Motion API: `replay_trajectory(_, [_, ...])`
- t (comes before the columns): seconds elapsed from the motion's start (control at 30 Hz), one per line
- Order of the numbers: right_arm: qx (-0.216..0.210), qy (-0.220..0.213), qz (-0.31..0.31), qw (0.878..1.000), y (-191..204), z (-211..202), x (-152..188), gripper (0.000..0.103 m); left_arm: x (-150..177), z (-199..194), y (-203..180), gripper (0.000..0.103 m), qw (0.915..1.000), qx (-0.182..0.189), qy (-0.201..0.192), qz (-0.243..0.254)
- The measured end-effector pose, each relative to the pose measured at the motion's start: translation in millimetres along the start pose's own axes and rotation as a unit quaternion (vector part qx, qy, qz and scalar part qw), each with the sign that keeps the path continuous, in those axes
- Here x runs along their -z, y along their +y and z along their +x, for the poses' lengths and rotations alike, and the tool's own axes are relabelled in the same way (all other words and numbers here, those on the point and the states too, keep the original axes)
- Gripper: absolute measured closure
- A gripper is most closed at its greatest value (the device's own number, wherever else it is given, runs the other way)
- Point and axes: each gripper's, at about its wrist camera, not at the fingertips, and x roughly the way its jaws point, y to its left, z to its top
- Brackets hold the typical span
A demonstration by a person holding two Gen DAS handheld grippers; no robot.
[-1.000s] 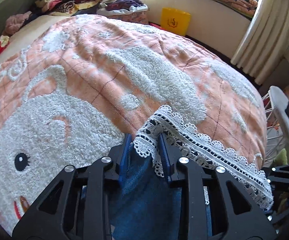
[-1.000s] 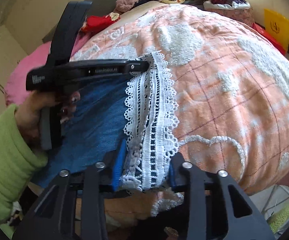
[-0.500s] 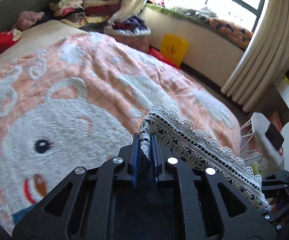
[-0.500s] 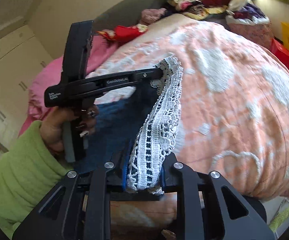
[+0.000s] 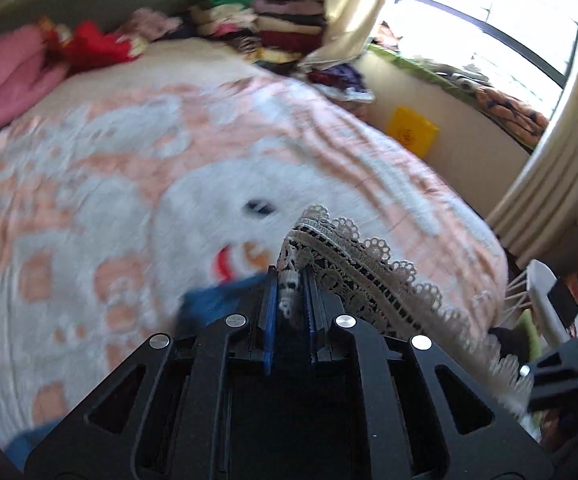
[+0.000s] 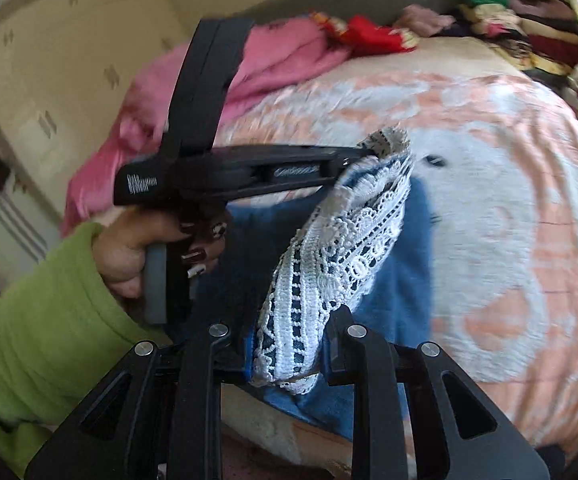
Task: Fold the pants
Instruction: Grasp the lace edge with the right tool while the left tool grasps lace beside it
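The pants are blue denim [image 6: 401,272] with a white lace hem [image 6: 341,248]. My left gripper [image 5: 291,280] is shut on one corner of the lace hem [image 5: 353,264], held above the bed. My right gripper [image 6: 289,344] is shut on the other corner of the same hem. The hem is stretched between them and the denim hangs down to the bed. In the right wrist view the left gripper [image 6: 369,152] shows from the side, held by a hand in a green sleeve. A bit of denim [image 5: 217,300] shows below the left fingers.
The bed has a peach and white blanket [image 5: 129,200] with a bear face. Pink bedding [image 6: 273,60] lies at the head. Folded clothes [image 5: 265,28] are piled at the far corner. A yellow bag [image 5: 411,132], a curtain [image 5: 561,160] and a white rack [image 5: 545,304] stand right of the bed.
Both grippers have lifted the lace hem up off the bed and carried it toward the head of the bed. The denim now hangs below them. The views are blurred by motion.
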Motion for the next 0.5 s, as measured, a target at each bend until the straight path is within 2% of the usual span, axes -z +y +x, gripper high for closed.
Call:
replay_trajectory(0.2, [0.026, 0.05, -0.064, 0.996, 33, 49, 8, 0.081, 27, -25, 46, 0.096, 0.997, -0.036, -0.021, -0.065])
replay_trajectory(0.3, [0.03, 0.065, -0.094, 0.993, 48, 59, 16, 0.076, 36, -44, 64, 0.092, 0.9932, -0.056, -0.039, -0.094])
replay_trajectory(0.4, [0.012, 0.078, -0.121, 0.989, 66, 66, 28, 0.068, 46, -63, 82, 0.089, 0.9875, -0.052, -0.058, -0.137])
replay_trajectory(0.5, [-0.03, 0.076, -0.156, 0.984, 89, 59, 35, 0.058, 53, -71, 89, 0.081, 0.9845, -0.039, -0.065, -0.158])
